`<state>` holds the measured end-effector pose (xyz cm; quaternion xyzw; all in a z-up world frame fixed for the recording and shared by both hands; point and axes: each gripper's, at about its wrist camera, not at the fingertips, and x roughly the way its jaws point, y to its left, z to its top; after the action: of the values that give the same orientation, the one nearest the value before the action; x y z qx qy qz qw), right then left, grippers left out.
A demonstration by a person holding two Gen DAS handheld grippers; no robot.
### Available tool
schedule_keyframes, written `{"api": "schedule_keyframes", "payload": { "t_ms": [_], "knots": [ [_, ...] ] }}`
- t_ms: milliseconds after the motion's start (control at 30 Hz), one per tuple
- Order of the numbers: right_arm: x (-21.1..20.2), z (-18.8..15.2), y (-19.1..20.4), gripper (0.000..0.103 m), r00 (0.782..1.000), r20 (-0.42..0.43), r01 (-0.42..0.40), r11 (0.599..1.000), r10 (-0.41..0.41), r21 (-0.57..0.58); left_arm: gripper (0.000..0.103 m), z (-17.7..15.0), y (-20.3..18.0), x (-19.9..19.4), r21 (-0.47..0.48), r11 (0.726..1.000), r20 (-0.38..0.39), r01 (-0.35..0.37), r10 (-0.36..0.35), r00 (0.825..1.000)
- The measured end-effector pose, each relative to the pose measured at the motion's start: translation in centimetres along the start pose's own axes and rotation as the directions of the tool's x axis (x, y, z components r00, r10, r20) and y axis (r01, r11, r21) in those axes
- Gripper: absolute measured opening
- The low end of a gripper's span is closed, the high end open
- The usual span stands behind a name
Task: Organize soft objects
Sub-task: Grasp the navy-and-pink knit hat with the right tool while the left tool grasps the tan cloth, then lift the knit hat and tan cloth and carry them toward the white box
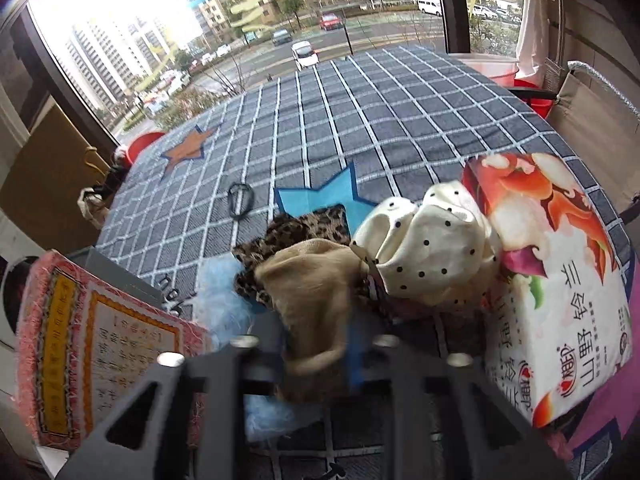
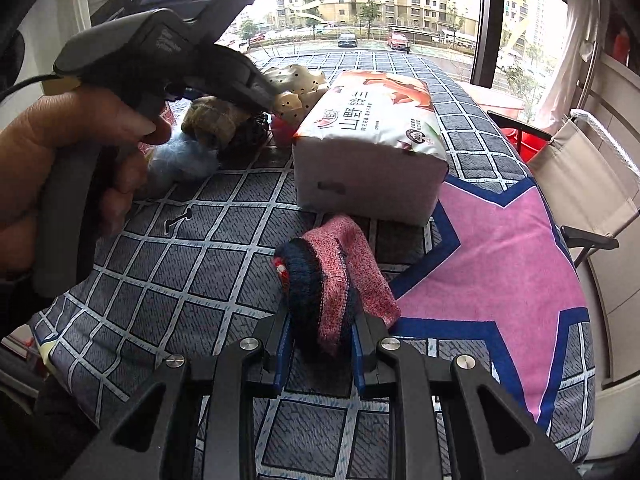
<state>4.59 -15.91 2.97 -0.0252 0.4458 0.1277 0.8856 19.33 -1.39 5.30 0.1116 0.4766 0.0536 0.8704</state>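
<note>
My right gripper [image 2: 318, 334] is clamped on a rolled red-and-navy knit sock [image 2: 336, 280], which rests on the checked tablecloth [image 2: 180, 264] just in front of the tissue pack [image 2: 372, 148]. My left gripper [image 1: 316, 356] grips a tan cloth [image 1: 316, 300] between its fingers, at the near edge of a small pile: a leopard-print piece [image 1: 296, 232] behind it, a cream polka-dot fabric [image 1: 424, 248] to its right touching the tissue pack [image 1: 560, 264], and a pale blue fluffy item [image 1: 220, 292] to its left. A pink-bordered box [image 1: 100, 348] stands at the left. A black hair tie [image 1: 241, 199] lies apart on the cloth, near the blue star [image 1: 320, 196].
</note>
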Motion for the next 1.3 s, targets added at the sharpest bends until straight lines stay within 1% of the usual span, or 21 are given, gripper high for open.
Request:
{"api": "schedule_keyframes", "payload": {
  "t_ms": [100, 167, 233, 300, 400, 433, 500, 567, 600, 633, 667, 700, 733, 867, 1000, 1067, 1100, 1133, 1200, 1233, 1300],
  "knots": [
    [0.0, 0.0, -0.3, 0.024, 1.0, 0.0, -0.01, 1.0, 0.01, 0.019, 0.011, -1.0, 0.5, -0.7, -0.019, 0.999, 0.011, 0.032, -0.032, 0.999],
    [0.2, 0.1, -0.3, 0.024, 1.0, 0.0, -0.009, 1.0, 0.009, 0.018, 0.01, -2.1, 0.9, -2.6, -0.018, 0.998, 0.042, 0.064, -0.063, 0.997],
    [0.2, 0.1, -0.2, 0.024, 1.0, -0.004, -0.005, 1.0, 0.005, 0.014, 0.01, -3.4, 1.4, -5.1, -0.002, 0.991, 0.071, 0.134, -0.133, 0.989],
    [0.2, 0.1, -0.1, 0.024, 1.0, -0.013, -0.003, 1.0, 0.003, 0.01, 0.01, -5.1, 2.4, -7.1, 0.005, 0.974, 0.073, 0.224, -0.224, 0.972],
    [0.2, 0.0, 0.2, 0.024, 1.0, -0.023, 0.011, 1.0, -0.012, -0.007, 0.01, -8.1, 3.5, -7.9, 0.041, 0.933, 0.004, 0.358, -0.358, 0.934],
    [0.2, 0.0, 0.4, 0.024, 1.0, -0.023, 0.018, 1.0, -0.018, -0.012, 0.01, -9.0, 3.7, -7.5, 0.045, 0.93, -0.027, 0.364, -0.363, 0.931],
    [0.3, 0.0, 0.4, 0.024, 1.0, -0.021, 0.021, 1.0, -0.022, -0.006, 0.01, -10.8, 3.8, -6.7, 0.06, 0.938, -0.073, 0.34, -0.336, 0.939],
    [0.2, 0.0, 0.3, 0.026, 1.0, -0.019, 0.018, 1.0, -0.018, 0.006, 0.01, -12.0, 4.3, -5.4, 0.028, 0.935, -0.11, 0.353, -0.348, 0.931],
    [0.1, 0.1, 0.3, 0.03, 1.0, -0.017, 0.014, 1.0, -0.014, 0.007, 0.01, -12.3, 4.4, -5.1, 0.012, 0.933, -0.111, 0.361, -0.357, 0.927],
    [0.0, 0.1, 0.3, 0.045, 1.0, -0.015, 0.008, 1.0, -0.008, 0.006, 0.01, -12.4, 4.6, -5.1, 0.001, 0.93, -0.103, 0.368, -0.365, 0.925],
    [-0.2, 0.2, 0.4, 0.072, 1.0, -0.011, 0.006, 1.0, -0.006, 0.002, 0.01, -12.5, 4.6, -5.0, -0.009, 0.926, -0.095, 0.377, -0.376, 0.922],
    [-0.5, 0.2, 0.6, 0.082, 1.0, 0.002, 0.022, 1.0, -0.022, -0.014, 0.011, -12.4, 4.6, -5.0, -0.016, 0.923, -0.096, 0.384, -0.384, 0.918],
    [-0.9, 0.2, 0.8, 0.084, 0.999, 0.021, 0.037, 0.999, -0.037, -0.031, 0.011, -12.3, 4.5, -4.8, -0.023, 0.922, -0.098, 0.386, -0.387, 0.917],
    [-2.1, 0.7, 1.7, 0.084, 0.996, 0.075, 0.062, 0.994, -0.055, -0.093, 0.014, -11.8, 4.2, -4.1, -0.037, 0.924, -0.107, 0.38, -0.382, 0.918],
    [-0.2, 1.8, 1.3, 0.084, 0.998, 0.032, 0.066, 0.993, -0.063, -0.095, 0.017, -11.2, 3.9, -2.9, -0.045, 0.926, -0.115, 0.375, -0.378, 0.919],
    [0.6, 2.1, 1.2, 0.084, 0.999, 0.015, 0.039, 0.994, -0.037, -0.1, 0.017, -11.2, 3.7, -3.1, -0.041, 0.926, -0.107, 0.376, -0.378, 0.919],
    [0.9, 2.0, 1.3, 0.074, 1.0, 0.014, 0.024, 0.994, -0.023, -0.107, 0.017, -11.4, 3.6, -3.1, -0.031, 0.925, -0.098, 0.379, -0.38, 0.92],
    [1.3, 1.9, 1.4, 0.039, 1.0, 0.002, 0.022, 0.993, -0.021, -0.113, 0.017, -11.5, 3.6, -3.1, -0.024, 0.923, -0.09, 0.383, -0.383, 0.919],
    [1.6, 1.8, 1.1, 0.032, 0.999, 0.0, 0.038, 0.995, -0.038, -0.088, 0.012, -12.0, 3.8, -3.4, -0.022, 0.919, -0.086, 0.393, -0.393, 0.915],
    [1.3, 1.9, 0.9, 0.025, 1.0, 0.004, 0.024, 0.998, -0.024, -0.064, 0.011, -12.1, 4.0, -3.6, -0.024, 0.916, -0.088, 0.4, -0.401, 0.912],
    [0.3, 1.7, 0.5, 0.024, 1.0, 0.02, 0.016, 0.999, -0.015, -0.028, 0.011, -12.5, 4.4, -4.3, -0.023, 0.909, -0.085, 0.417, -0.417, 0.905]
  ]
}}
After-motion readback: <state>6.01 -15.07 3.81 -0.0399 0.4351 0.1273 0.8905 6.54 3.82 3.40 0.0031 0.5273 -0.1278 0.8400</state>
